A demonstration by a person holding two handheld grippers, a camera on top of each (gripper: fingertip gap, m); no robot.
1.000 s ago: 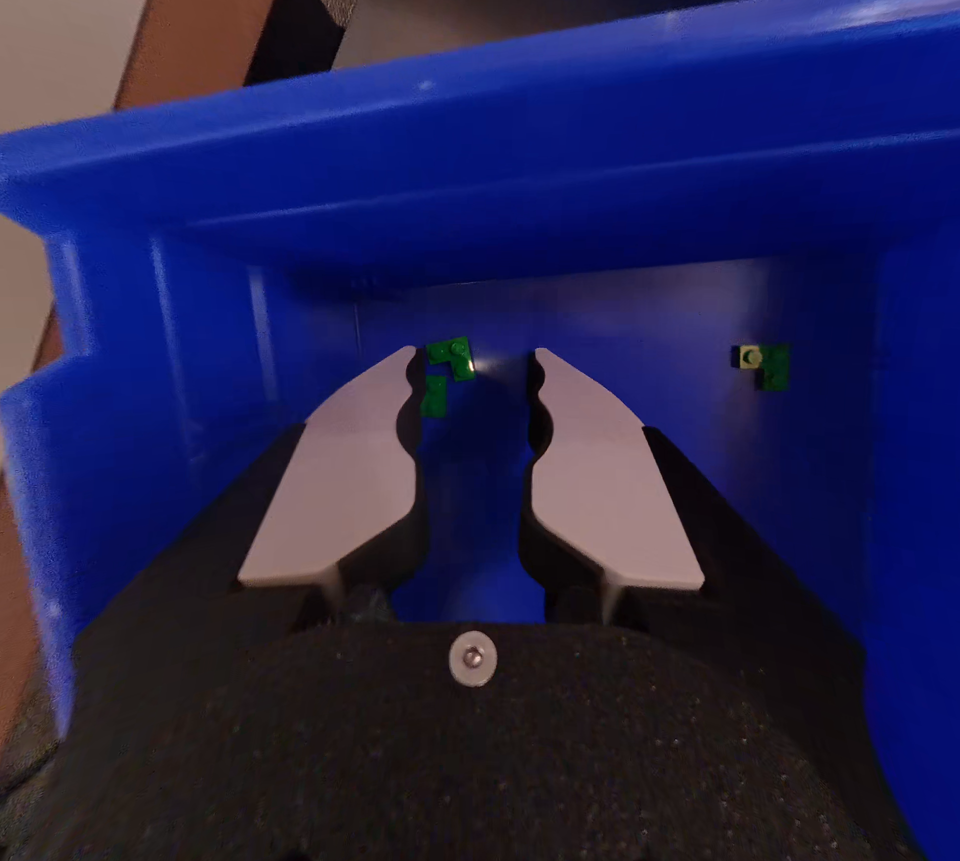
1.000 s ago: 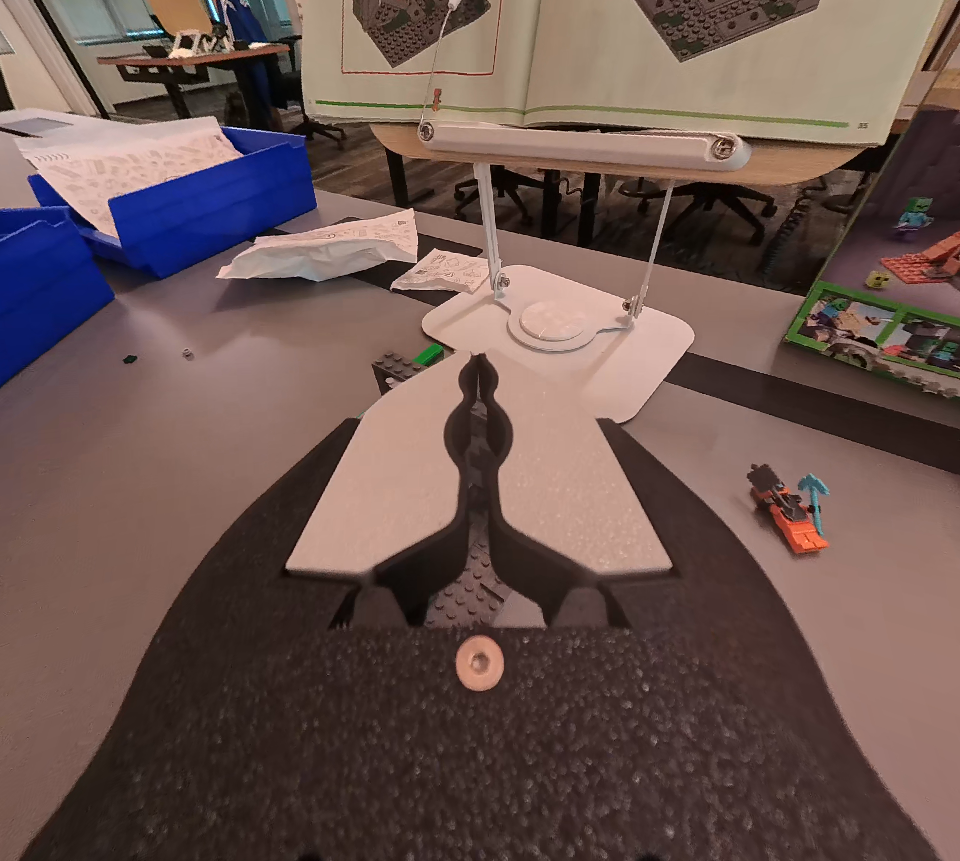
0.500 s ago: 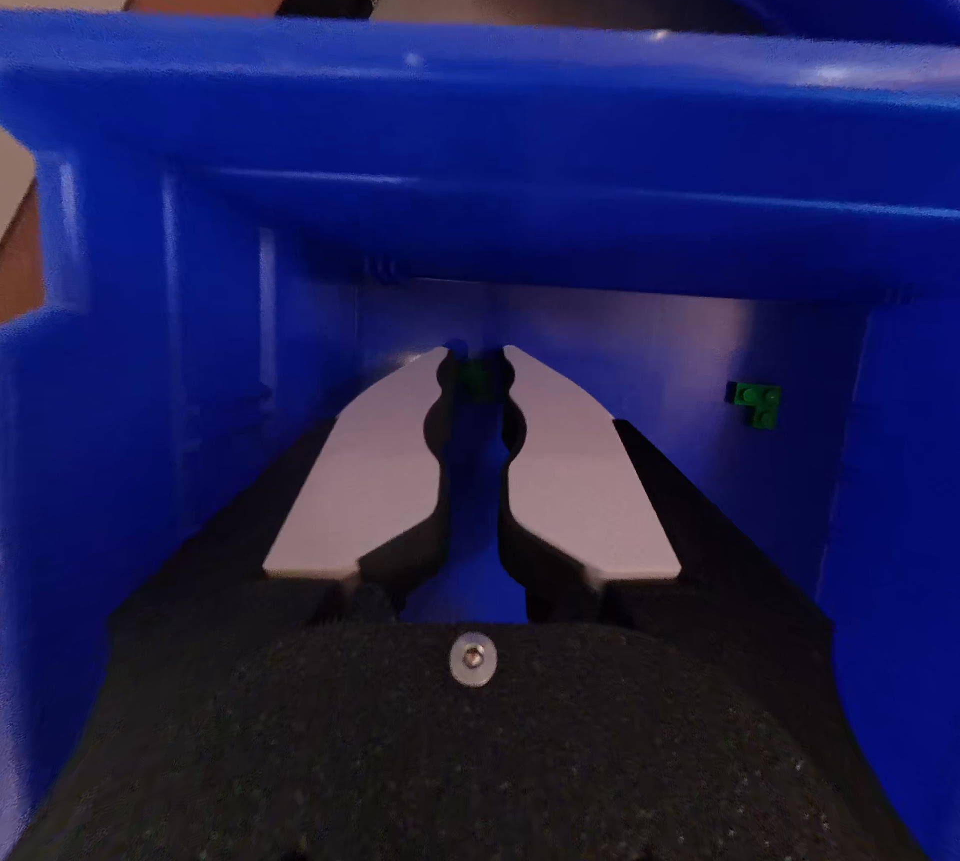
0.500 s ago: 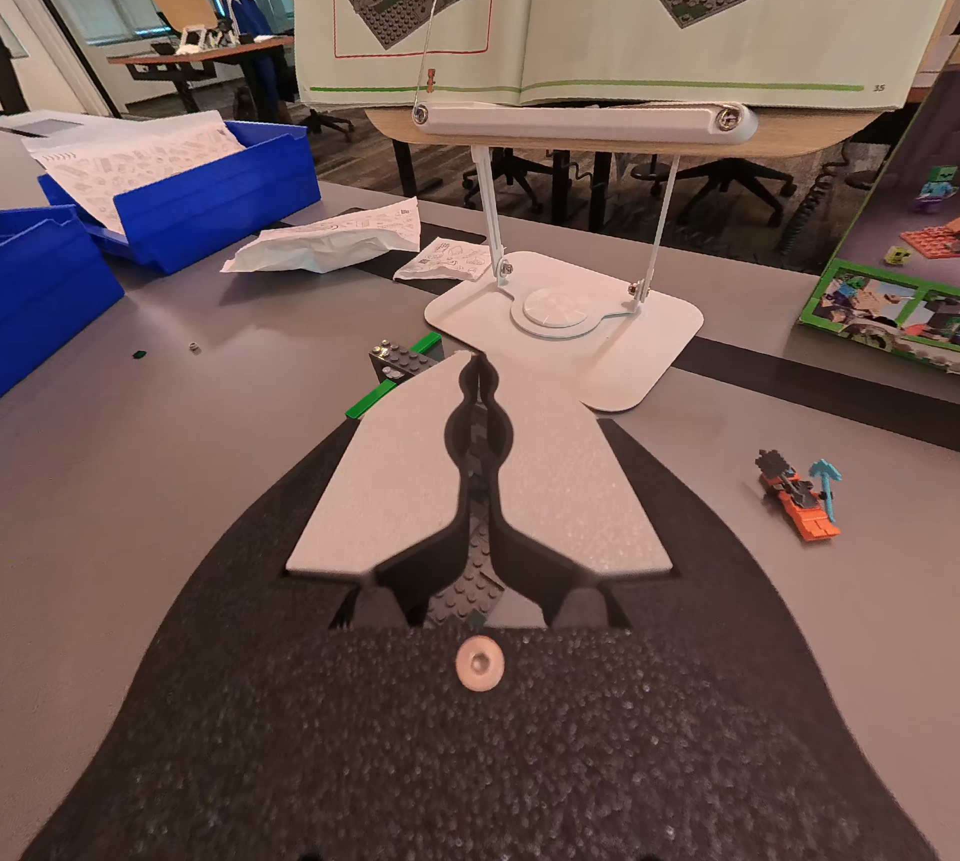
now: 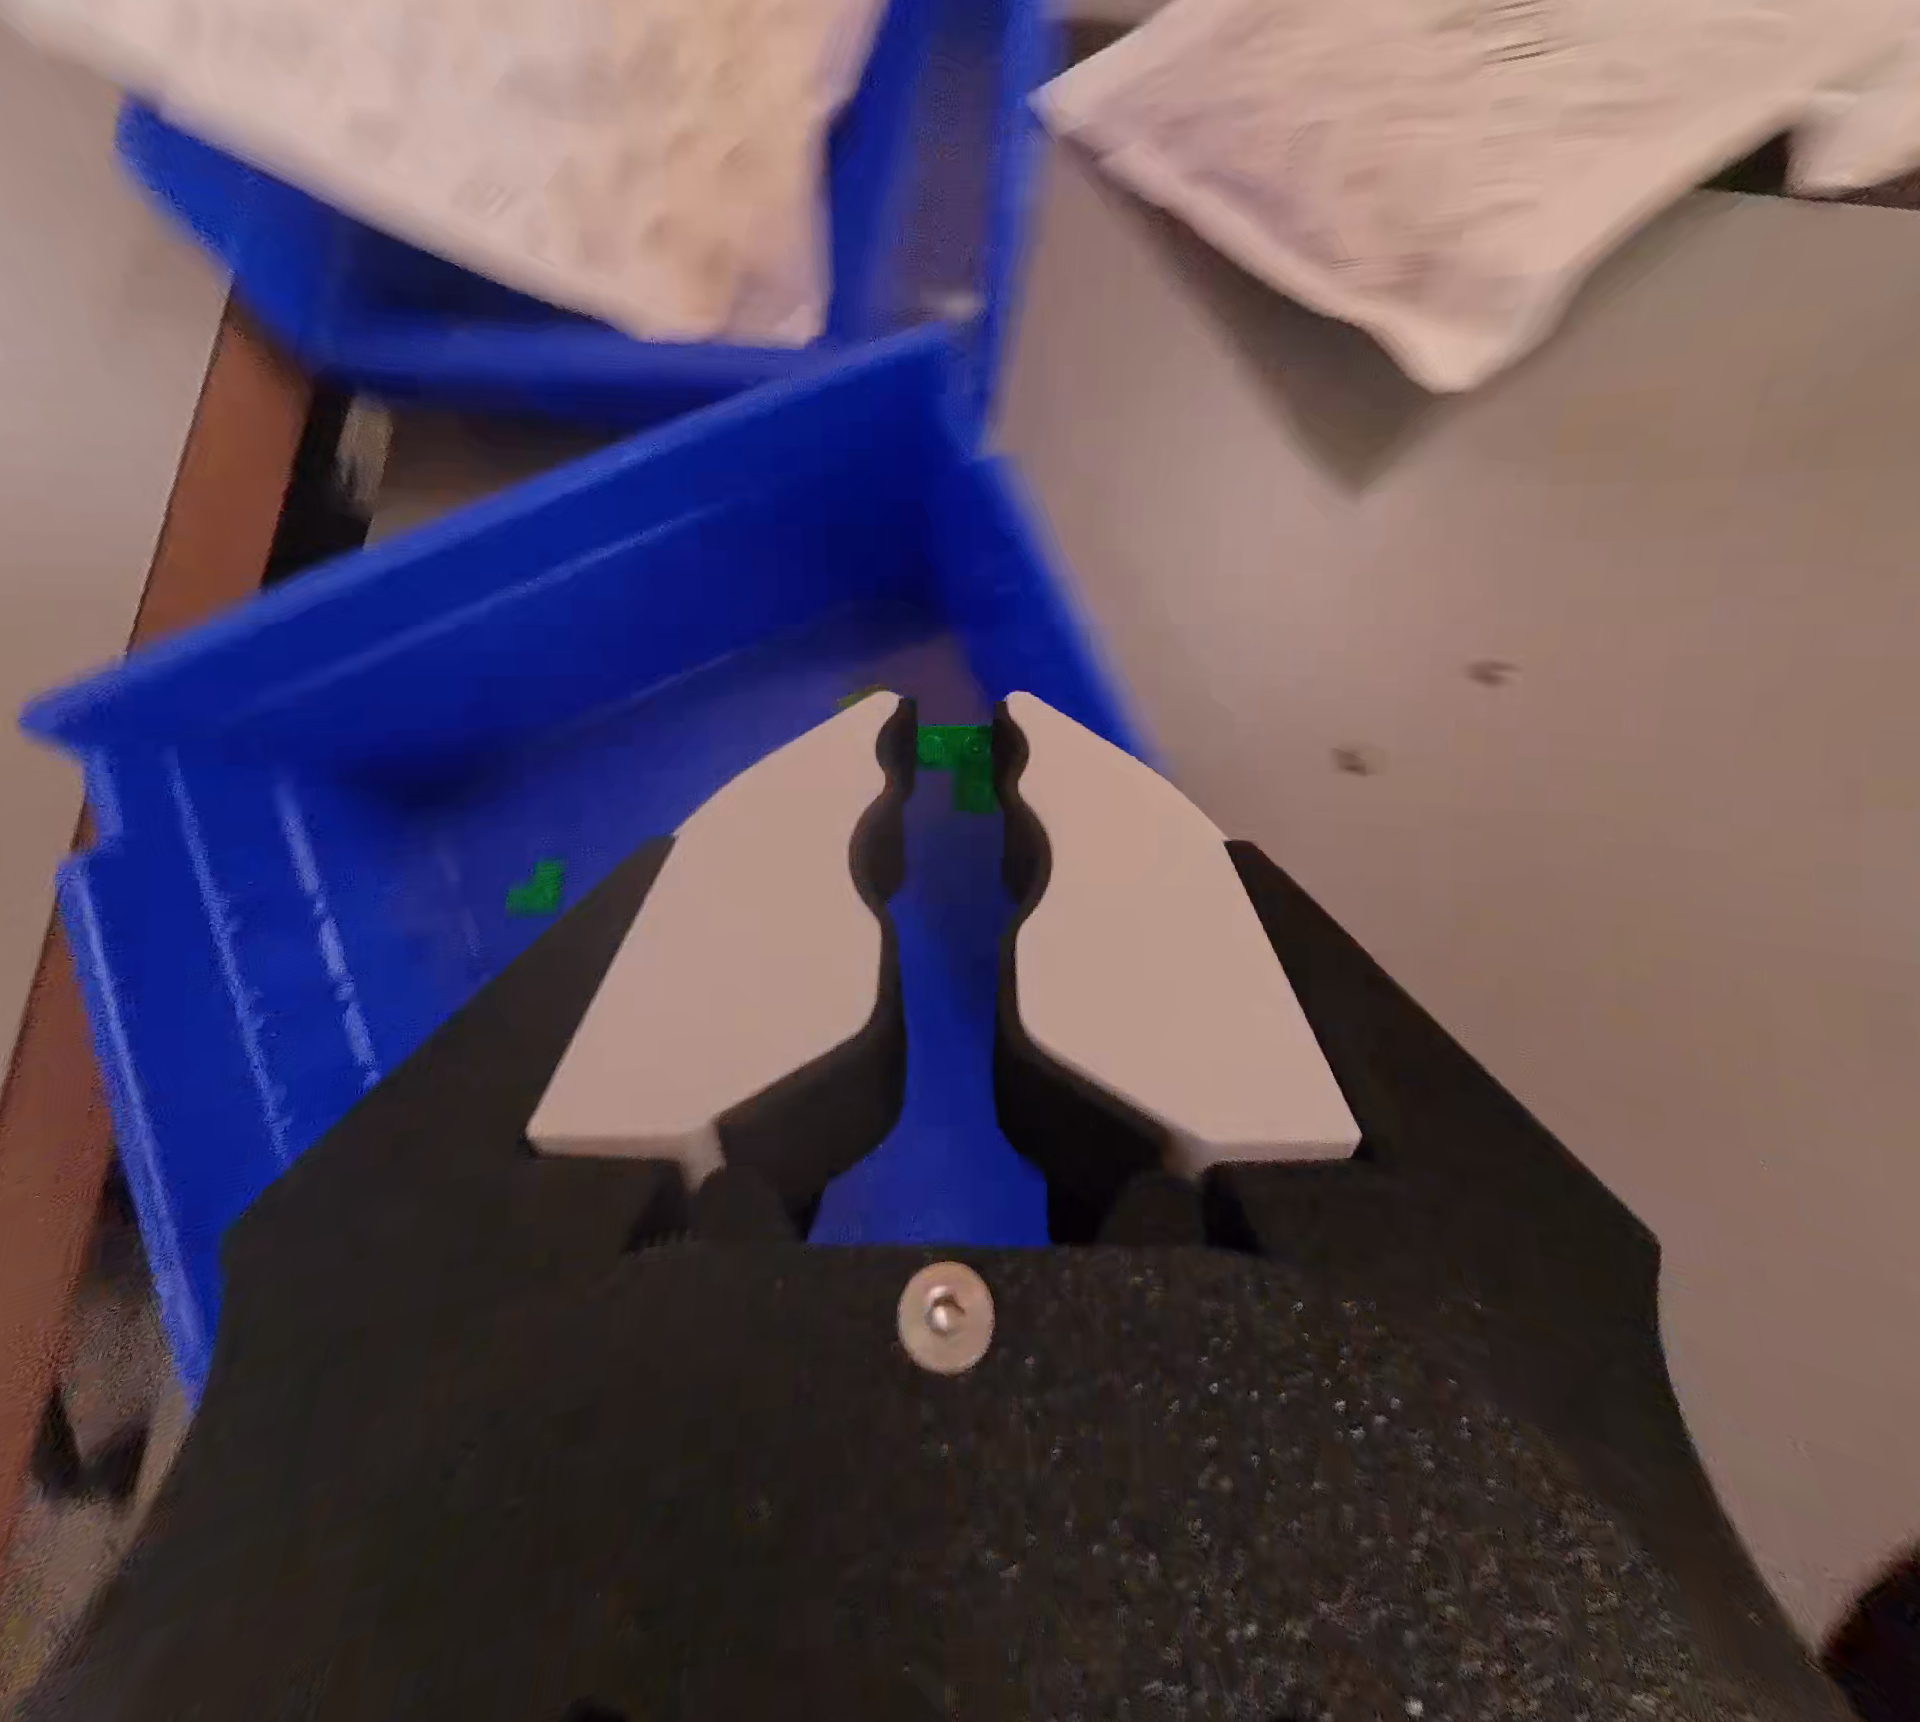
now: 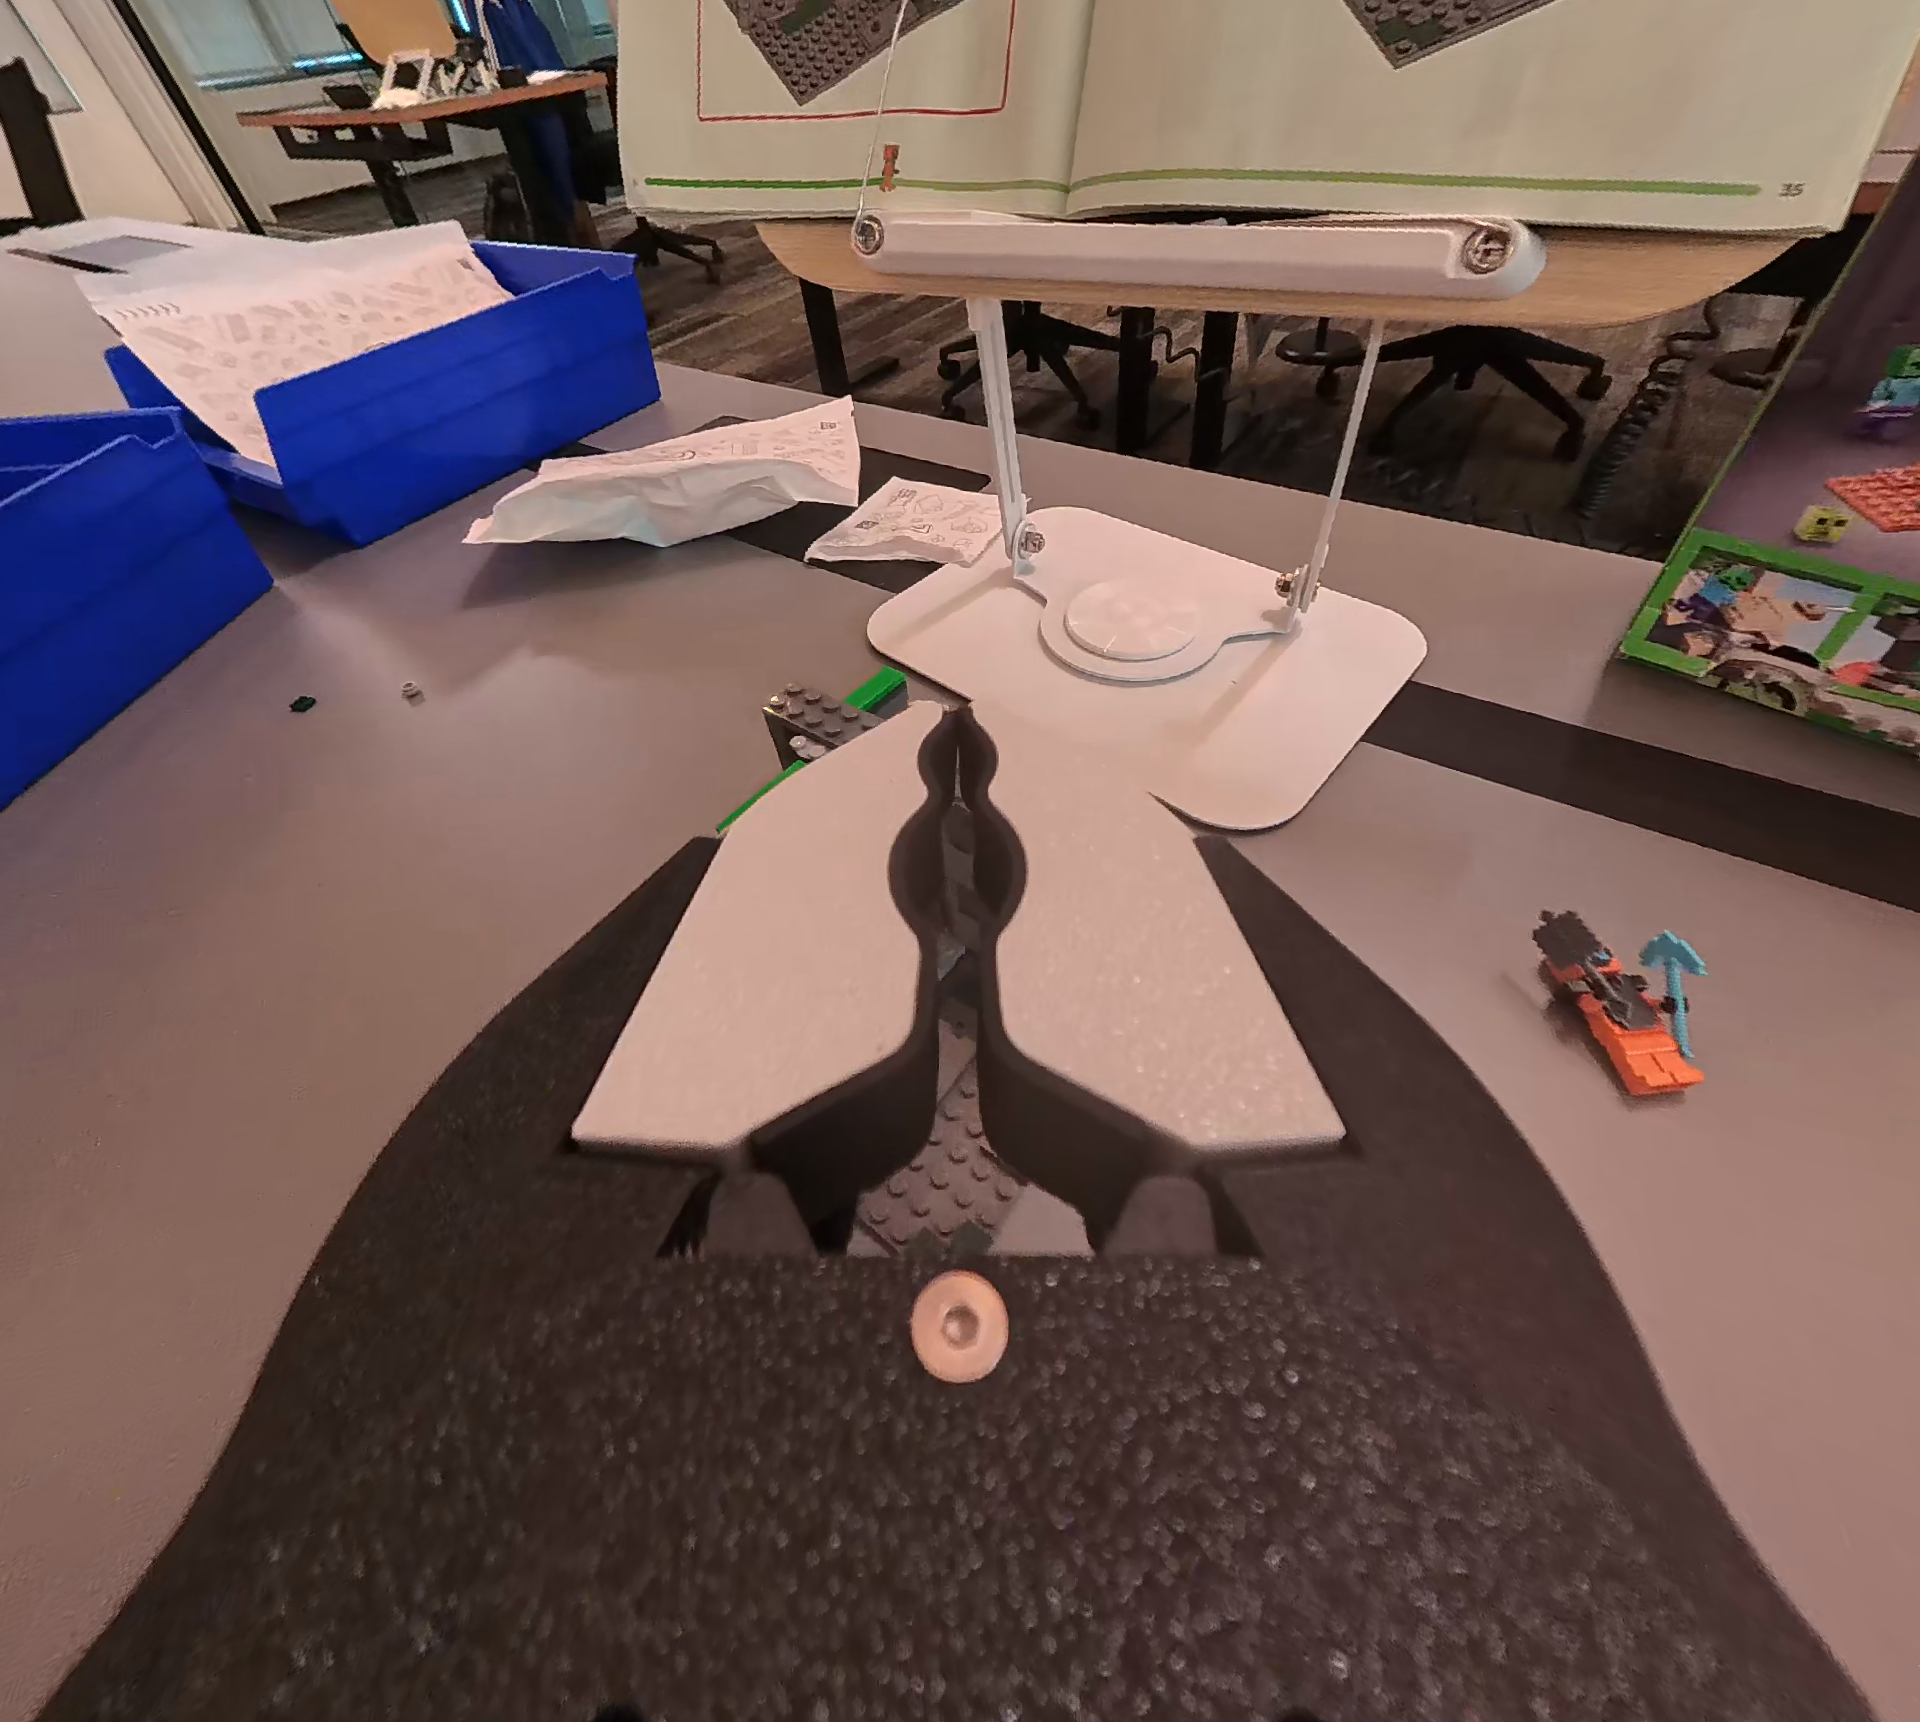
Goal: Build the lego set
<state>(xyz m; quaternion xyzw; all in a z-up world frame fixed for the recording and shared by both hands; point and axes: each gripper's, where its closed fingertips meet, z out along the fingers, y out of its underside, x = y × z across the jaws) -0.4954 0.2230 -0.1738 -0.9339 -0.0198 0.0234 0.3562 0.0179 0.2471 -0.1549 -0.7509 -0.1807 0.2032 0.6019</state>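
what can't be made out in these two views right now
- Dark grey studded lego build, right wrist view: mostly hidden under the right tool.
- Small green L-shaped lego plate, left wrist view: motion-blurred between the left tool tips, grip contact unclear.
- Open instruction booklet: top cut off.

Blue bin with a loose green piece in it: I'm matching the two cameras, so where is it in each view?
Left wrist view: blue bin at left middle, beyond the left gripper shut on a green piece.
Right wrist view: only its corner, far left edge; right gripper grips the grey build.
Shared landmark: the paper-filled second bin just behind it.
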